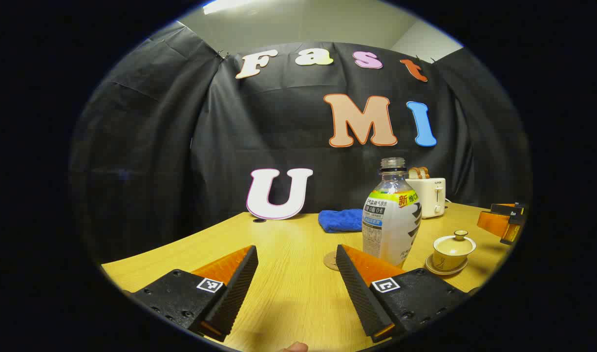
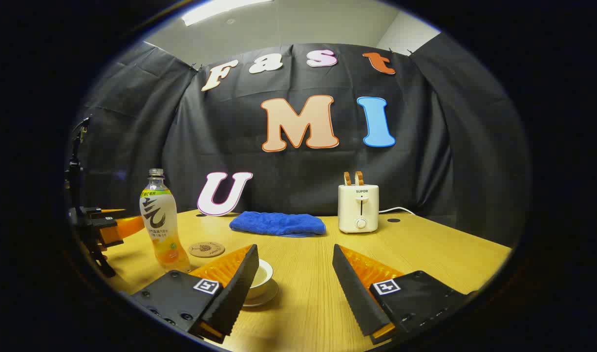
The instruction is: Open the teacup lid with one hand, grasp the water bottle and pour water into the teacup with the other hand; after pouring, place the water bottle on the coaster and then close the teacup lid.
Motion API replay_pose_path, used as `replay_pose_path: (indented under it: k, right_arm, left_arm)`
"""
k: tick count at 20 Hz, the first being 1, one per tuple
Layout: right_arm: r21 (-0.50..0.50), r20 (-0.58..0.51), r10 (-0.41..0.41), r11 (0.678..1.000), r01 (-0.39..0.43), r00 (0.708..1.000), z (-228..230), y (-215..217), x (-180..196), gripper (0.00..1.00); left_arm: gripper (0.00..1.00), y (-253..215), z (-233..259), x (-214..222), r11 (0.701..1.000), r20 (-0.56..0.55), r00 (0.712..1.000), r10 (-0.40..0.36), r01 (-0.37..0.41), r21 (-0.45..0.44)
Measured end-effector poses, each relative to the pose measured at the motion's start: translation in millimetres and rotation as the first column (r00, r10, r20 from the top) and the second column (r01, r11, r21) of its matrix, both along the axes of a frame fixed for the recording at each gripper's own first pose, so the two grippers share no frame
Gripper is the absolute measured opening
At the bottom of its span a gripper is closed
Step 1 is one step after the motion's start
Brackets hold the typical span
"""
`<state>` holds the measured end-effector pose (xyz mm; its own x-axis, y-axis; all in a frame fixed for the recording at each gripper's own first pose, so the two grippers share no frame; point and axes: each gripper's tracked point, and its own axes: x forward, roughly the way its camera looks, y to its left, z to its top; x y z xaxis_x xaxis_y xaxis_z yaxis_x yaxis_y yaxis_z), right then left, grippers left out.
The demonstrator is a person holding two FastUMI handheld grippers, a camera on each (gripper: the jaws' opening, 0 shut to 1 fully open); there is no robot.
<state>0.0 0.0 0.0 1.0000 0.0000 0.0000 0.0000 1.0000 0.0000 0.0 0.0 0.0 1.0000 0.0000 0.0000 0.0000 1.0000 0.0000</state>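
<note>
The left gripper hovers low over the pale wooden tabletop with its fingers spread apart and nothing between them; the clear plastic water bottle with a white, green and yellow label stands upright just ahead of its right-hand finger, capless, its neck open; at the bottle's foot a round brown cork coaster peeks out to the left, whether under the bottle or just beside it cannot be told; to the right of the bottle sits the small cream ceramic teacup on its saucer, its knobbed lid in place; behind them lie a folded blue cloth and a white toaster with two slices of bread; the right gripper shows at the far right edge of the left gripper view.

In the right gripper view the right gripper also has its fingers released and wide apart, holding nothing; the teacup sits just beside its left-hand finger, partly hidden by it; here the bottle stands near the coaster, which lies bare just to the bottle's right; the blue cloth and the toaster rest farther back; the left gripper appears at the left edge, near the bottle.
</note>
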Motion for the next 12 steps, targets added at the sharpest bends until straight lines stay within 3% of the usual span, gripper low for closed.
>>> replay_pose_path:
  k: [6, 9, 10, 12]
  right_arm:
    - [0.0, 0.0, 0.0, 1.0, 0.0, 1.0, -0.4, -0.1, 0.2, 0.94]
    - [0.0, 0.001, 0.0, 1.0, 0.0, 1.0, 0.0, -0.1, 0.0, 0.99]
    - [0.0, 0.001, 0.0, 1.0, 0.0, 1.0, -0.5, 0.0, 0.1, 0.94]
    - [0.0, 0.001, 0.001, 1.0, -0.001, 1.0, -0.2, -0.4, 0.2, 0.94]
  left_arm:
    - [0.94, -0.2, -0.5, 0.7, 1.0, 0.0, 1.0, 0.0, 0.0, -0.001]
    - [0.94, -0.7, -0.5, -0.2, 1.0, 0.0, 1.0, 0.0, 0.0, -0.001]
    - [0.94, -0.3, -0.8, 0.3, 1.0, 0.0, 1.0, 0.0, 0.0, -0.001]
    - [0.94, -0.4, -0.5, -0.2, 1.0, 0.0, 1.0, 0.0, 0.0, -0.001]
